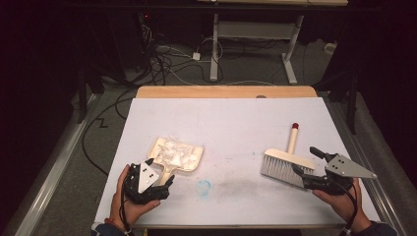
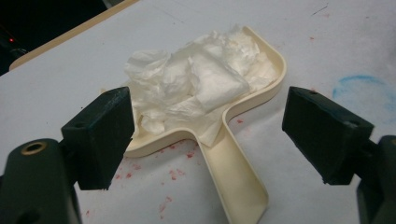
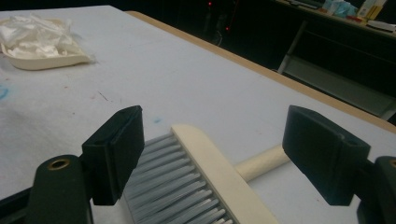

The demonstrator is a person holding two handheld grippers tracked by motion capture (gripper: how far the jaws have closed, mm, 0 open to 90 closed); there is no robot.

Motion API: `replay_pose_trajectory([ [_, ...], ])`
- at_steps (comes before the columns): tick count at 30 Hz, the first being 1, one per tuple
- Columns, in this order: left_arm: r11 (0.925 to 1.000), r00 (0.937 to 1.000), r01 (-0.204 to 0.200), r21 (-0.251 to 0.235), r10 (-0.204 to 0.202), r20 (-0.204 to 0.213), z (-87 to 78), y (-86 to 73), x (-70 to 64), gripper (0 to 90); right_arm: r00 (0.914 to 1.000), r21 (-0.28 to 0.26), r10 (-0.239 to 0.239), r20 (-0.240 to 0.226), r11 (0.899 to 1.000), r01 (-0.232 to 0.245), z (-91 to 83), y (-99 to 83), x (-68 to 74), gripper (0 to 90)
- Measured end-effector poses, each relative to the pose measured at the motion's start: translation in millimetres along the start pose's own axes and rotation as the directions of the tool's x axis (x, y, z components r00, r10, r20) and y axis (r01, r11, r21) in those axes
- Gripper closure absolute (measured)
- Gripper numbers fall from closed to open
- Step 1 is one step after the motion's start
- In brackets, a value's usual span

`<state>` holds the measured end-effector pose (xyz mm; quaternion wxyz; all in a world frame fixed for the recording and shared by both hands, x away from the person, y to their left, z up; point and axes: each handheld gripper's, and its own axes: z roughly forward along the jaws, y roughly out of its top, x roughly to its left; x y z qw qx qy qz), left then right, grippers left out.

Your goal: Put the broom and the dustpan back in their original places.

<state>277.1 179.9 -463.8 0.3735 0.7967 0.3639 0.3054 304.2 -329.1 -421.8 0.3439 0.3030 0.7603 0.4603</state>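
Note:
A cream dustpan [image 1: 184, 153] [image 2: 233, 172] lies on the white table, heaped with crumpled white tissue [image 1: 173, 150] [image 2: 198, 79]. Its handle points toward my left gripper [image 1: 158, 173] [image 2: 210, 133], which stands open with one jaw on each side of the handle, not touching it. A hand brush [image 1: 286, 158] [image 3: 210, 182] with grey bristles, a cream back and a red-tipped handle lies at the right. My right gripper [image 1: 307, 162] [image 3: 215, 154] is open just behind the brush head, its jaws wide on either side of it.
A faint blue ring mark [image 1: 203, 186] is on the white table cover [image 1: 221, 123] near the front. The wooden table edge [image 1: 226, 91] runs along the back. Beyond it are floor cables [image 1: 162, 59] and a white desk frame [image 1: 255, 34].

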Motion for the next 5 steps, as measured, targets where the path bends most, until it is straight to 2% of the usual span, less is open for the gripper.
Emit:
replay_pose_trajectory([
  [1, 1.0, 1.0, 0.004, 0.004, -0.004, -0.003, 1.0, -0.1, -0.2, 16.1, 0.9999, 0.004, -0.01, 0.011, 1.0, 0.01, 0.3, 0.0, 0.6, 22.1],
  [5, 0.9999, 1.0, 0.002, 0.012, -0.002, 0.003, 3.5, 0.3, -1.0, 16.0, 0.9999, 0.001, -0.012, 0.002, 1.0, 0.012, 1.2, 0.0, 1.2, 22.3],
])
